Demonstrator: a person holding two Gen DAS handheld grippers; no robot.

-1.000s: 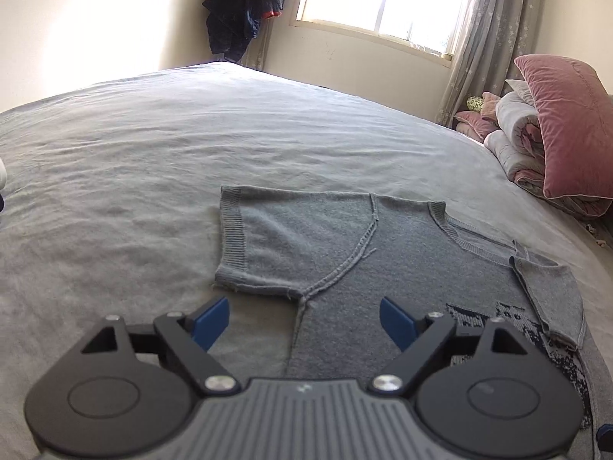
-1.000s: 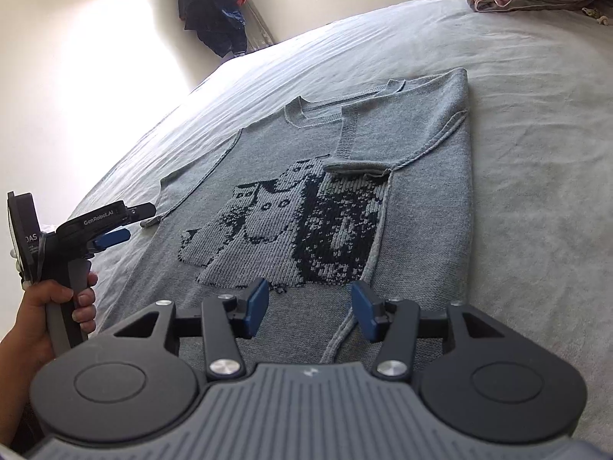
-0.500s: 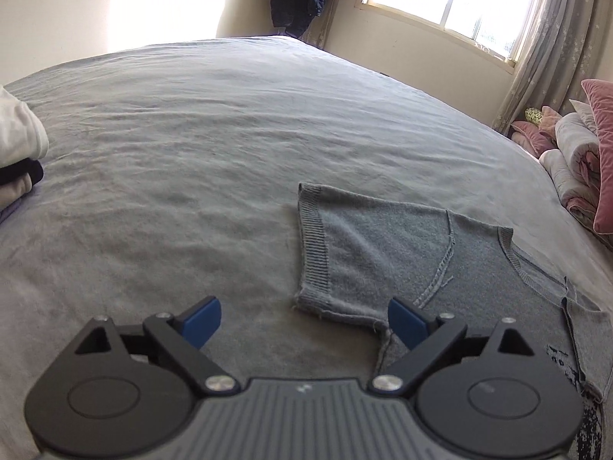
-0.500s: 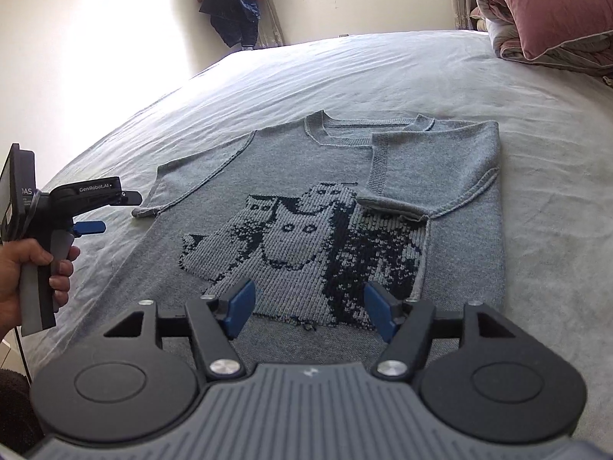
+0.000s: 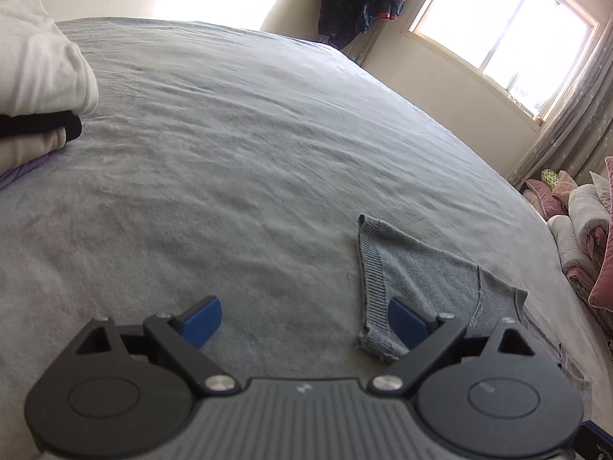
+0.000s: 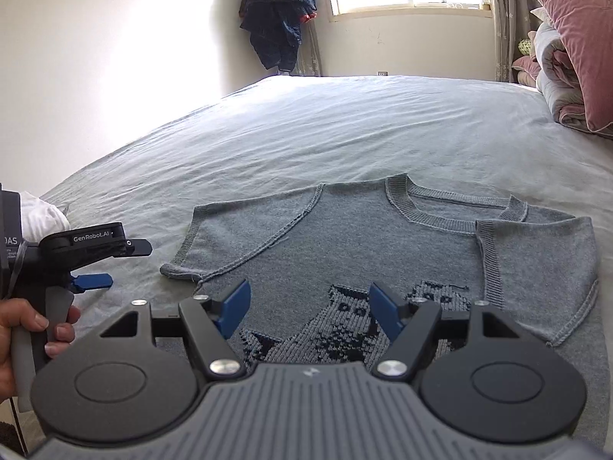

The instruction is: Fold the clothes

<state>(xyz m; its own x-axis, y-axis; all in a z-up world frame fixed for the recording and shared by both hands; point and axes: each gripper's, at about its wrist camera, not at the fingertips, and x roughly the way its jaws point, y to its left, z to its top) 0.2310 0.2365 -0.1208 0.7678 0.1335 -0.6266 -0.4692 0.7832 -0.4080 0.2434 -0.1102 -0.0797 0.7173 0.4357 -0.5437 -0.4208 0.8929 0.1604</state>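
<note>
The sweater (image 6: 383, 245) is grey knit with ribbed trim and a cat motif in dark and pale yarn. The bed (image 6: 345, 134) wears a grey sheet. Both claws — left claw (image 5: 304, 322), right claw (image 6: 308, 308) — are black with blue pads. A pink pillow (image 6: 578, 34) — and a navy jacket (image 6: 277, 11) with red trim.

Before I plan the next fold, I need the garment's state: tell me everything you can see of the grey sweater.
The grey sweater is a short-sleeved knit with ribbed neck and cuffs and a dark-and-pale animal pattern on the chest. It lies flat, front up, on the grey bedsheet. One sleeve is folded over the body; the other lies spread out. Neither gripper touches it; both are open.
</note>
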